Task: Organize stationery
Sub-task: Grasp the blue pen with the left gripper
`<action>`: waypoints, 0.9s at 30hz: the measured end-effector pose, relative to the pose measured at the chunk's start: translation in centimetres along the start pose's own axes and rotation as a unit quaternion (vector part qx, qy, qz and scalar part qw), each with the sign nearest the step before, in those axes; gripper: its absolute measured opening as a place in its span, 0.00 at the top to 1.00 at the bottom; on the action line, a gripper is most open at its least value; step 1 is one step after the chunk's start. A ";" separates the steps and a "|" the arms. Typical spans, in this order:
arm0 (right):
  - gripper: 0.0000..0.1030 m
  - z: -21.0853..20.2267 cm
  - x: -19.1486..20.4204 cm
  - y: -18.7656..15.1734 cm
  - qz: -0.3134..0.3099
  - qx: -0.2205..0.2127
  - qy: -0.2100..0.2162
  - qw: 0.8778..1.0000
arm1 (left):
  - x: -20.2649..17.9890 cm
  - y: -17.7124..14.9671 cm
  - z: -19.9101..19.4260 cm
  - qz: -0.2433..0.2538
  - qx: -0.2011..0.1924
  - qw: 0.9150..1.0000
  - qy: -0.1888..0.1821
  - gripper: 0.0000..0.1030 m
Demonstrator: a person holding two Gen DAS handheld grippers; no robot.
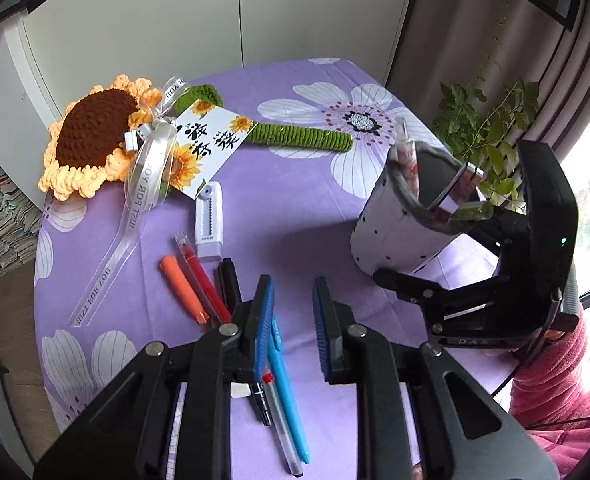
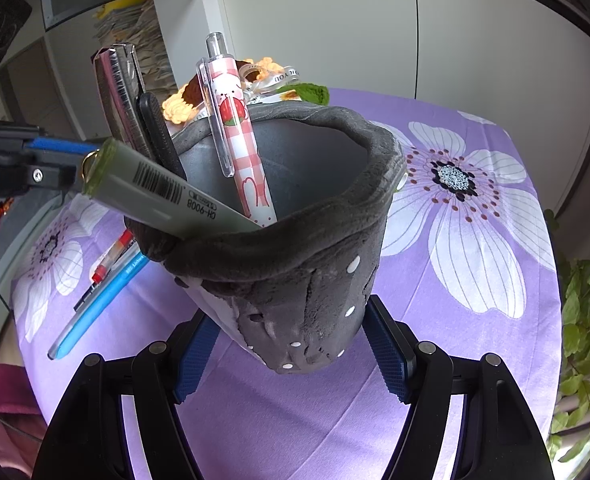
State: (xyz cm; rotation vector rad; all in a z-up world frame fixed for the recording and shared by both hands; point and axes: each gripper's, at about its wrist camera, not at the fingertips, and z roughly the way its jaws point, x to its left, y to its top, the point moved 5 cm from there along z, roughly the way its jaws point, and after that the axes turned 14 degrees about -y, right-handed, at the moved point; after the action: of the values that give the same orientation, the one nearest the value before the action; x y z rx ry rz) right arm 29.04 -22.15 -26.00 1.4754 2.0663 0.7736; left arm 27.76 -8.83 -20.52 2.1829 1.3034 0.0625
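Left gripper [image 1: 293,304]: jaws open, nothing between them, hovering over loose pens on the desk [image 1: 287,184].
Right gripper [image 2: 291,354]: jaws set on both sides of the pen holder's lower body; pads look pressed to the fabric, holder tilted and off the cloth.
Pen holder [image 2: 295,280]: soft grey felt cup with white dots, at the desk's right side in the left wrist view.
Inside holder: pink checked strawberry pen [image 2: 239,128], grey-green marker [image 2: 167,196] leaning out over the rim, black pen [image 2: 161,136], flat silvery packet [image 2: 119,92].
Loose on desk: blue pen [image 1: 287,392], clear red-capped pen [image 1: 279,420], black marker [image 1: 261,404] under the left jaws; orange pen [image 1: 181,288], red pen [image 1: 203,276], black pen [image 1: 229,280] just beyond; white correction tape [image 1: 209,220] past them.
Background: crochet sunflower [image 1: 95,136] with card and ribbon at far left, plant [image 1: 491,136] at right.
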 end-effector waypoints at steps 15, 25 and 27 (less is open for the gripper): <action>0.30 0.2 -0.3 0.1 0.001 0.004 0.002 1.000 | 1.5 -3.3 3.4 -0.014 0.060 0.998 0.019 0.83; 0.30 0.2 -0.3 0.1 0.001 0.004 0.002 1.000 | 0.8 -2.9 4.8 0.002 0.069 0.997 0.028 0.73; 0.30 0.2 -0.3 0.1 0.001 0.005 0.002 1.000 | 0.5 -2.8 5.2 0.005 0.073 0.997 0.026 0.74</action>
State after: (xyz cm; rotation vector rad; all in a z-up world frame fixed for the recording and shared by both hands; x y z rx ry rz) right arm 29.33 -22.36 -26.10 1.4830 2.0751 0.7694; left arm 27.50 -9.81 -26.33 2.3248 1.3633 0.0301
